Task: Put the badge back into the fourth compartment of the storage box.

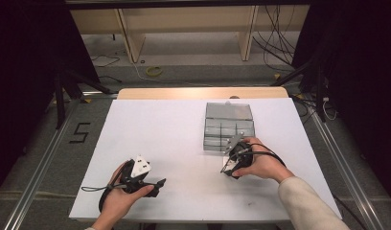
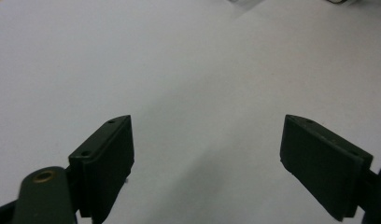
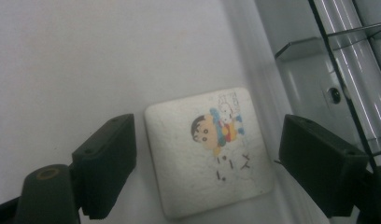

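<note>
A white square tile (image 3: 198, 172) printed with a cartoon child lies flat on the white table sheet. My right gripper (image 3: 207, 140) stands open over it, one jaw on either side, and neither pad touches it. In the high view the right gripper (image 1: 228, 166) sits just in front of a clear plastic compartment box (image 1: 229, 125), held by a hand in a cream sleeve. That box's wall (image 3: 347, 70) rises just right of the tile. My left gripper (image 1: 157, 183) rests at the front left of the sheet, pointing right. Its jaws (image 2: 207, 140) stand open over bare sheet, with nothing between them.
The white sheet (image 1: 160, 129) covers the tabletop, with a wooden strip along its far edge. Metal rails run down both sides of the table. Cables and wooden frame legs lie on the floor beyond. A cable loops from each gripper across the sheet.
</note>
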`<state>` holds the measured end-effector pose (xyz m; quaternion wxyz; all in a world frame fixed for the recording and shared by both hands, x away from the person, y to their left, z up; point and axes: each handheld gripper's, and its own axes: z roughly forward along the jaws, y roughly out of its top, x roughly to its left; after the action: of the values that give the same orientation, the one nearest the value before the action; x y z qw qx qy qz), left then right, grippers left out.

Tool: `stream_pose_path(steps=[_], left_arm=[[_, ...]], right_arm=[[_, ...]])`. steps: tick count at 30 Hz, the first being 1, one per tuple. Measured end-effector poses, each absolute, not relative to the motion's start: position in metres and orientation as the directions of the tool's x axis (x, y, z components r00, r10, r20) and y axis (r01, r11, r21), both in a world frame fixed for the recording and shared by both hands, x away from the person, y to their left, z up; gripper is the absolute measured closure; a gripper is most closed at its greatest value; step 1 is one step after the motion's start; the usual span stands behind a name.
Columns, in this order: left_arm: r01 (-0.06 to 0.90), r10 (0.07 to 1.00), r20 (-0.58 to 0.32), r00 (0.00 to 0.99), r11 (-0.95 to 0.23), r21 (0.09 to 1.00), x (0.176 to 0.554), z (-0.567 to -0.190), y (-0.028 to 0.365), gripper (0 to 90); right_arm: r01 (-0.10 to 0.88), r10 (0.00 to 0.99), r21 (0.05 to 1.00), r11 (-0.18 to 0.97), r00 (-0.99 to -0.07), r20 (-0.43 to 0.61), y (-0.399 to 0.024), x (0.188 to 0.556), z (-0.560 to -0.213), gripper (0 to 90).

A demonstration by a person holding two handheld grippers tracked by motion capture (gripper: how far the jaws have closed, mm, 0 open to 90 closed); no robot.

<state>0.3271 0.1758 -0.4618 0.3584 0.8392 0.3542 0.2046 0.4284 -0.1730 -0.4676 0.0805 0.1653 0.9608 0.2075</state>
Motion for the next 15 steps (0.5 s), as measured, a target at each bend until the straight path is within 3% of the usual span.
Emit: stream_pose_path(steps=[15], left_arm=[[0.444, 0.738, 0.090, 0.669, -0.494, 0.748, 0.3266, -0.4617, 0.1743, 17.0]], right_arm=[[0.313, 0.351, 0.449, 0.837, -0.936, -0.002, -0.1779, 0.4360, -0.4742, 19.9]])
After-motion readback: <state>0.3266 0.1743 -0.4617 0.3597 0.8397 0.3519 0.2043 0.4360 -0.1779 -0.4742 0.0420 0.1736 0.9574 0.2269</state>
